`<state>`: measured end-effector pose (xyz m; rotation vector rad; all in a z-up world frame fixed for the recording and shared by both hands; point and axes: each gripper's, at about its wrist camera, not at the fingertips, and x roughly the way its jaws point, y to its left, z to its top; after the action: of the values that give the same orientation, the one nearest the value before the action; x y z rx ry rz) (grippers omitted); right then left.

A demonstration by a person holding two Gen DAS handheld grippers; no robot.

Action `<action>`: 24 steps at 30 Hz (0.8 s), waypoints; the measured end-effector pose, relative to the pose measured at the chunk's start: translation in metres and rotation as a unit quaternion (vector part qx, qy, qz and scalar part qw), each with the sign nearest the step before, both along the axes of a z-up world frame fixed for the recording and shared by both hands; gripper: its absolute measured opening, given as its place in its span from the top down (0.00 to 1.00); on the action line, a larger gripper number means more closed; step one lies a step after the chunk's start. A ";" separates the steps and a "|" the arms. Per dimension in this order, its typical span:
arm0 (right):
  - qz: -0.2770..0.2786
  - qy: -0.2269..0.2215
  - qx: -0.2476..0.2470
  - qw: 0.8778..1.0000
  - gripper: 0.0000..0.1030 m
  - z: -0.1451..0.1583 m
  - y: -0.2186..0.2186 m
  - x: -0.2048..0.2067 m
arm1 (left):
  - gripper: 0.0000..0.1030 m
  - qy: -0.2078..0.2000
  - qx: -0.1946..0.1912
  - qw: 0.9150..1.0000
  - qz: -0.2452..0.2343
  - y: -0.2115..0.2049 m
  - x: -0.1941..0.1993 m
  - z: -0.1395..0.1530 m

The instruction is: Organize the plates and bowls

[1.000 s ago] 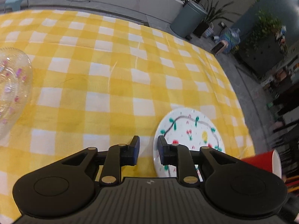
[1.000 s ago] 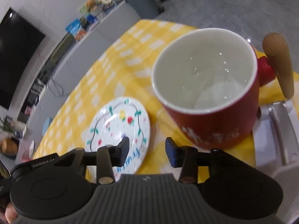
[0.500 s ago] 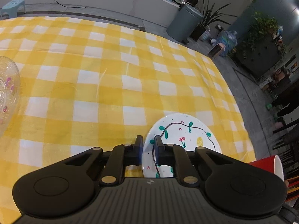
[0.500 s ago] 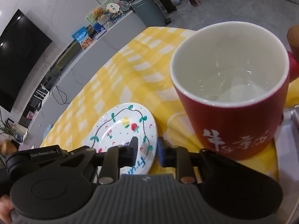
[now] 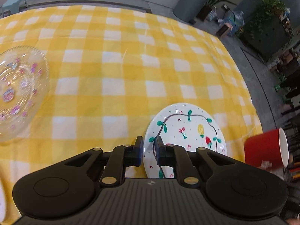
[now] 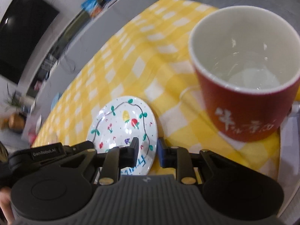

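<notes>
A white plate painted with fruit and a vine (image 5: 187, 131) is held tilted above the yellow checked tablecloth (image 5: 112, 65). My left gripper (image 5: 148, 151) is shut on the plate's left rim. In the right wrist view the same plate (image 6: 121, 127) stands lifted, with my right gripper (image 6: 147, 151) straddling its near rim, its jaws a little apart and not pressing it. The left gripper's body shows there at the lower left. A clear glass plate with pink dots (image 5: 16, 91) lies on the cloth at the left.
A red mug with a white inside (image 6: 243, 75) stands close at the right, also in the left wrist view (image 5: 266, 148). A white tray edge (image 6: 288, 140) lies by it. The table's far edge drops to the floor, with a grey bin (image 5: 193, 1) beyond.
My left gripper closed on the painted plate's rim and raised it off the cloth. My right gripper narrowed, then opened a little, and moved in around the plate's rim.
</notes>
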<state>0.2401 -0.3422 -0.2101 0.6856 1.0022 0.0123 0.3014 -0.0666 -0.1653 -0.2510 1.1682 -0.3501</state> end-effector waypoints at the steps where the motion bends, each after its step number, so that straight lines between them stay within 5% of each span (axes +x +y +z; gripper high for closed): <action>1: 0.009 0.005 0.000 1.000 0.80 0.000 0.001 0.001 | 0.86 0.004 -0.002 1.000 -0.002 0.003 -0.002 0.000; 24: -0.022 -0.032 -0.004 0.999 0.70 -0.004 0.004 0.005 | 0.80 -0.009 -0.012 1.000 -0.006 0.002 0.001 0.000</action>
<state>0.2454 -0.3384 -0.2136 0.6947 0.9248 -0.0076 0.3025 -0.0648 -0.1657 -0.2611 1.1494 -0.3756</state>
